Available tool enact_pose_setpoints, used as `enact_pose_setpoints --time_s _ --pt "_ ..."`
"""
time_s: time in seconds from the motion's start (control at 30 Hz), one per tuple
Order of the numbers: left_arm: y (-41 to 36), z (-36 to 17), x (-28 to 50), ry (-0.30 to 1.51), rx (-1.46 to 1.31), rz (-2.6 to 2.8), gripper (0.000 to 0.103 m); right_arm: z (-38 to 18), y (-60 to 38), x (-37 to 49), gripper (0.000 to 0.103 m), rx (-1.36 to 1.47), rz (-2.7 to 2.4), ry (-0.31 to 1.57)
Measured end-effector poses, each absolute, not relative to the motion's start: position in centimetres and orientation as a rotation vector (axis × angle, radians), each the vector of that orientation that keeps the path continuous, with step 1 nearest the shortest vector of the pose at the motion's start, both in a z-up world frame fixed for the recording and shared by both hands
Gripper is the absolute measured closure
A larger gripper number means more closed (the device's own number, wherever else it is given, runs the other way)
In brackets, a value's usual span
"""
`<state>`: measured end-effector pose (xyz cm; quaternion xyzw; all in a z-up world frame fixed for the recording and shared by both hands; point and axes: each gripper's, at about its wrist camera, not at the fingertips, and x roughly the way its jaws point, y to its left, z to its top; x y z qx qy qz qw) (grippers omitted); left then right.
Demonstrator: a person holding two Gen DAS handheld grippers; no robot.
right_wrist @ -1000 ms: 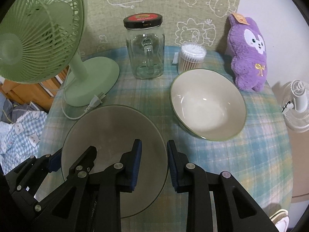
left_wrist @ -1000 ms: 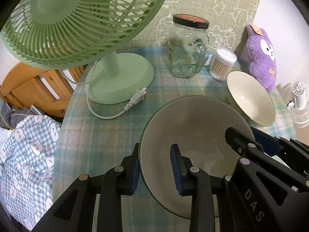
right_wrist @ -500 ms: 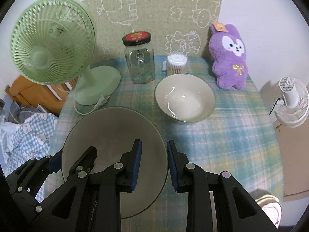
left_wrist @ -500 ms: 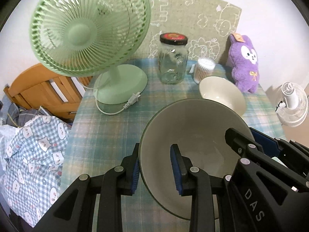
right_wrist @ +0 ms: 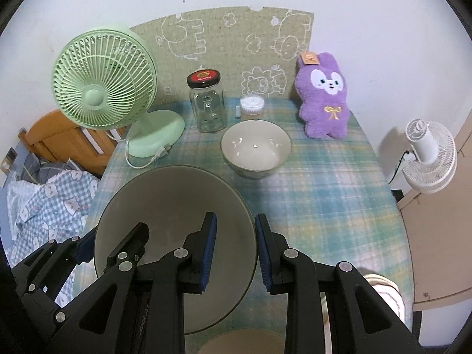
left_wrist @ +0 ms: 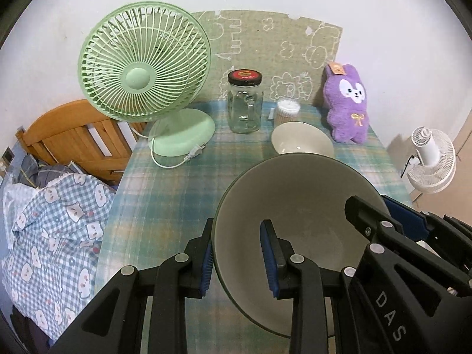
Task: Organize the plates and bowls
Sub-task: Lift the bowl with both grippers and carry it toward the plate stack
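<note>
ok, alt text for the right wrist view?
Both grippers, right and left, hold a large plate by opposite rims above a plaid table. Behind it sit a bowl, a jar, a green fan and a purple plush.

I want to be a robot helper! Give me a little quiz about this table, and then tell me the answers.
1. True or false: the glass jar has its lid on.
2. What is inside the small bowl? A) a spoon B) nothing C) an apple
3. How many grippers have their jaws around the rim of the big bowl?

Key:
1. True: a dark lid covers the top.
2. B.
3. Two: the left gripper on one side and the right gripper on the other.
</note>
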<state>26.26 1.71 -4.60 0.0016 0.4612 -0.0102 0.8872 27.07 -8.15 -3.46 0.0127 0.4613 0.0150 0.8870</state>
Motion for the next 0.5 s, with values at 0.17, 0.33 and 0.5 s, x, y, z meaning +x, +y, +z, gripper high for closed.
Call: enact_pose_setpoints --time_s 0.17,0.33,0.5 --pt "0.7 -4.0 24.0 0.948 0.001 -0.014 0.075 -2.8 -9.2 24.7 0.073 0.025 0.039 0.950" --pt "-0.2 -4.0 21.7 0.941 -0.005 -0.009 0.075 -2.6 -9.9 22.2 0.073 0.006 0.050 0.942" --pt "-1.1 -4.4 19.7 0.950 -0.007 -0.004 0.075 -3.1 -10.8 20.2 0.073 0.003 0.056 0.951"
